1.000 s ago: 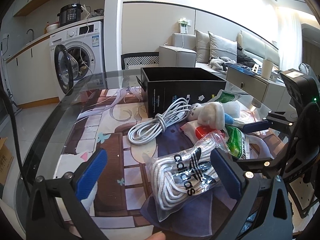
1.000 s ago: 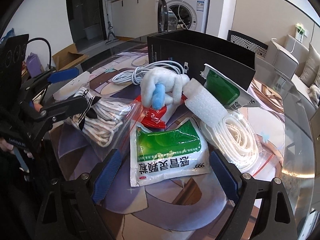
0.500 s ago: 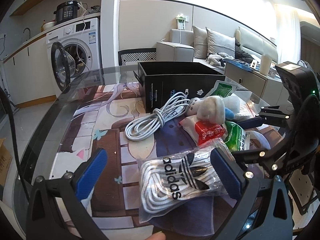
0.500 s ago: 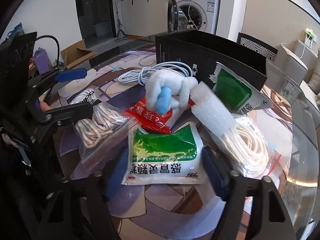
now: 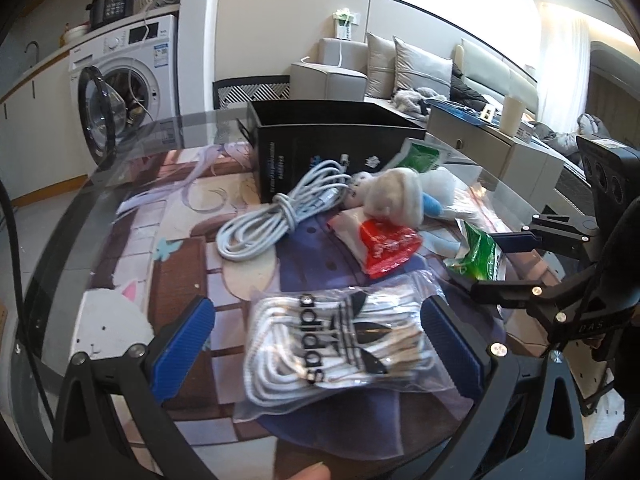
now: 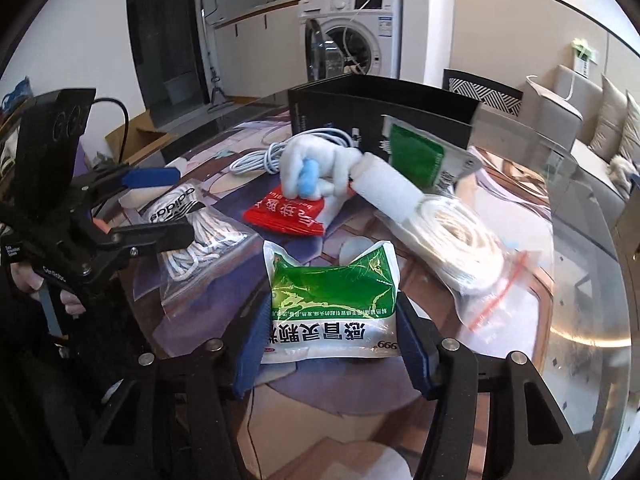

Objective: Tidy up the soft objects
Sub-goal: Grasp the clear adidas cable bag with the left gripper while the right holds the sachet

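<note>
My right gripper [image 6: 330, 334] is shut on the green and white medicine pouch [image 6: 334, 300], squeezing its sides; the pouch also shows in the left wrist view [image 5: 478, 254]. My left gripper [image 5: 320, 338] is open, its blue pads either side of the clear adidas bag of white laces [image 5: 340, 340], which lies flat on the table; the bag also shows in the right wrist view [image 6: 192, 232]. A black open box [image 5: 332, 140] stands behind. A white plush toy [image 5: 396, 196], a red sachet [image 5: 386, 246] and a coiled white cable [image 5: 280, 212] lie between.
A second green pouch [image 6: 420, 156] leans on the box [image 6: 384, 116]. A foam roll [image 6: 386, 186] and a bagged white cord [image 6: 460, 236] lie right of the plush. The round glass table's edge [image 5: 60, 216] curves on the left. A washing machine [image 5: 124, 80] stands behind.
My right gripper has closed in on the green pouch and squeezed it. My left gripper has moved forward so the adidas bag lies between its open fingers.
</note>
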Motion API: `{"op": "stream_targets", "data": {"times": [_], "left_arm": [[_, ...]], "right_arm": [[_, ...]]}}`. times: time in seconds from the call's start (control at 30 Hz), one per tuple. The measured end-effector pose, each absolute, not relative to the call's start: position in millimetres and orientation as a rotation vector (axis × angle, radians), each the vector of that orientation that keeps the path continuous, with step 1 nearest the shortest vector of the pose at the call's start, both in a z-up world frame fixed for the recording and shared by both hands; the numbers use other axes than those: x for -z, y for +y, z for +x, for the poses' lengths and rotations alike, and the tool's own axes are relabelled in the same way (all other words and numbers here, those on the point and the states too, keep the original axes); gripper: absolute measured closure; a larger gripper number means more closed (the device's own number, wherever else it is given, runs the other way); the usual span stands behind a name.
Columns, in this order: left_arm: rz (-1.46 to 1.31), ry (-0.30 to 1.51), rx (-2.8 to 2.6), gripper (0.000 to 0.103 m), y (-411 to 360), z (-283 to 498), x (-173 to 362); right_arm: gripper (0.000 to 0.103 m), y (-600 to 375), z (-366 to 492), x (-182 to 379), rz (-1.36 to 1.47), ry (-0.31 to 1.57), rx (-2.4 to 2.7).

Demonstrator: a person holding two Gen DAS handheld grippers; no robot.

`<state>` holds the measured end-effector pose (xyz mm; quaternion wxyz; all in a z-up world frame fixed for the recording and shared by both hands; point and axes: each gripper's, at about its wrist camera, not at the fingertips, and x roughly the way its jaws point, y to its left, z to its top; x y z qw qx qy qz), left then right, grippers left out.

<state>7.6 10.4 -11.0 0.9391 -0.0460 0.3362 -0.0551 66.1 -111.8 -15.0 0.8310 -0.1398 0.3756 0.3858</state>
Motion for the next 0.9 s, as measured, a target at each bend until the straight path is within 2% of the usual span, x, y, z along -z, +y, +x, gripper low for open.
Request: {"op": "stream_targets", "data": {"times": [0.5, 0.67, 0.9], "left_arm": [[0.014, 0.771, 0.139, 0.001, -16, 15, 27], [-0.006, 0.752, 0.176, 0.023, -13, 12, 22], [-0.034, 0.689, 0.236, 0.048, -9, 6, 13]], "right_arm": [[0.043, -122, 60, 10, -0.274, 0.778, -0.808], [0.043, -123, 58, 9, -0.272, 0.768, -0.808], [0.043, -126, 55, 5, -0.262, 0.747, -0.806]]}}
